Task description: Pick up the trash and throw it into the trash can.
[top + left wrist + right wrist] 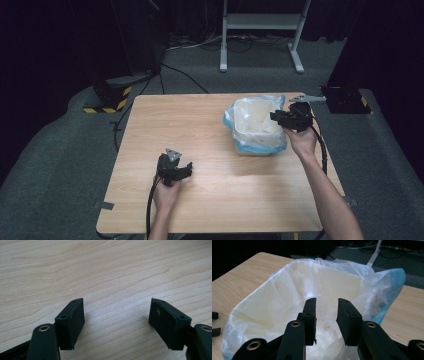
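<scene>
Lab or recording studio: black curtains (45, 45) all round, grey carpet (50, 150), 1 bare wooden table (200, 130), hazard-striped stand base (107, 102), loose cables (190, 45), white metal frame (260, 22) behind.

High view looks forward and down from above the person's side, whole light wooden table (210, 150) mid-frame. Left gripper view sits very close over bare wood grain (100, 270), facing down. Right gripper view is close, aimed into the white bin lined with clear blue-tinted plastic bag (287, 290), also at upper right of centre in the high view (252, 125).
</scene>
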Available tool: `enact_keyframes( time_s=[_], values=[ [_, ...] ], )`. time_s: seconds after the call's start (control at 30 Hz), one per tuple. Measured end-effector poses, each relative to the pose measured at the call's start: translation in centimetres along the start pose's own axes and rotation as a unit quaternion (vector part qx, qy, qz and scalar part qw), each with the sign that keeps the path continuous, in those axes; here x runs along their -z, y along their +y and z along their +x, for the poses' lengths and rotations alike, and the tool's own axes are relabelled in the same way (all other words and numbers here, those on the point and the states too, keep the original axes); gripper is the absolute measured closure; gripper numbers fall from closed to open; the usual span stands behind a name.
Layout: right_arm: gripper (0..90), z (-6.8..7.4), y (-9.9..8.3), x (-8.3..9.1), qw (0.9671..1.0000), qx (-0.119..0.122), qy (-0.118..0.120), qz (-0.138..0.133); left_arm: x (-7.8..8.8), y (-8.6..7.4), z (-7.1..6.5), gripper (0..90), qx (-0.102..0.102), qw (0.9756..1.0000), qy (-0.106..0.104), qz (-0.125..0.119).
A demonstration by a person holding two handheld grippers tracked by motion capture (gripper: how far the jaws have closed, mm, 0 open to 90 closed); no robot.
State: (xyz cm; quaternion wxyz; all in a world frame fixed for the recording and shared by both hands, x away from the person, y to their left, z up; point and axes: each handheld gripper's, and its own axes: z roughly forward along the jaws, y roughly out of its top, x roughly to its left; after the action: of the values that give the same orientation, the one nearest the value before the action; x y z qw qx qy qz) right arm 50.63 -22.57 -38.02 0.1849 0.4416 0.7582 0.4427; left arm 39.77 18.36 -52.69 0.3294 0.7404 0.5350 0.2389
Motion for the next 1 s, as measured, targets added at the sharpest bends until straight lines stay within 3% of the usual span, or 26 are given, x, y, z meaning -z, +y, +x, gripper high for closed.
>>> enact_keyframes(
  time_s=[0.53, 1.0],
  values=[
    [58.3, -1.0, -1.1, 3.4, 0.999, -0.012, 0.001, -0.043, 0.0, 0.0, 0.0, 28.4, 0.0, 1.0, 0.0, 0.0],
    [55.8, -1.2, -2.2, 5.9, 0.9987, -0.014, -0.006, -0.049, 0.0, 0.0, 0.0, 28.4, 0.0, 1.0, 0.0, 0.0]
  ],
)
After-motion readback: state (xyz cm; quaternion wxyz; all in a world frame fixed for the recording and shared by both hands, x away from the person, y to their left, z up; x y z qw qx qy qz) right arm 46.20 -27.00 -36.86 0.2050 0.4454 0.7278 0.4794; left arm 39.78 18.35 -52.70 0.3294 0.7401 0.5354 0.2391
